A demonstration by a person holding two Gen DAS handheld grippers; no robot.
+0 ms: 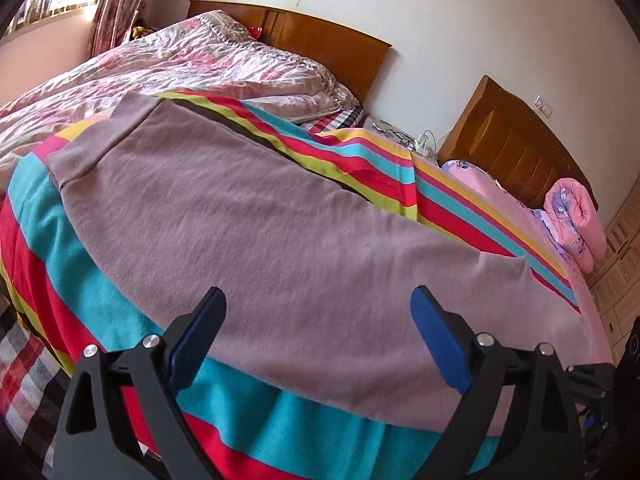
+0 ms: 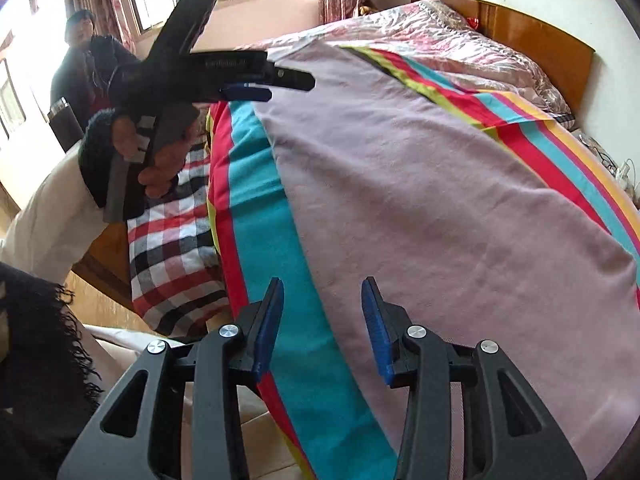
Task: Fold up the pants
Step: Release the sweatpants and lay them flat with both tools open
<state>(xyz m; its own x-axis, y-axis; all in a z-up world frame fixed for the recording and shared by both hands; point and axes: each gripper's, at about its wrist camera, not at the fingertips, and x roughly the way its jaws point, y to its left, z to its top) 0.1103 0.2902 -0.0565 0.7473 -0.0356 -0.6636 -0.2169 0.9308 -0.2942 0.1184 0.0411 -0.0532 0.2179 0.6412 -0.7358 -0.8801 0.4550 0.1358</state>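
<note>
The mauve pants [image 1: 280, 216] lie flat and folded lengthwise on a bright striped blanket [image 1: 100, 292] on the bed; they also show in the right wrist view [image 2: 440, 200]. Their waistband [image 1: 100, 140] is at the far left. My left gripper [image 1: 320, 300] is open and empty, hovering above the near edge of the pants. My right gripper [image 2: 324, 292] is open and empty above the pants' edge and the blanket's teal stripe. In the right wrist view the left gripper [image 2: 288, 80] is held in a hand at upper left, above the blanket.
A floral quilt [image 1: 200, 64] and wooden headboard [image 1: 320, 40] lie beyond the pants. A second bed with a pink rolled blanket [image 1: 576, 224] is at right. A checked sheet [image 2: 172, 240] hangs off the bed edge. A person [image 2: 84, 72] sits by the window.
</note>
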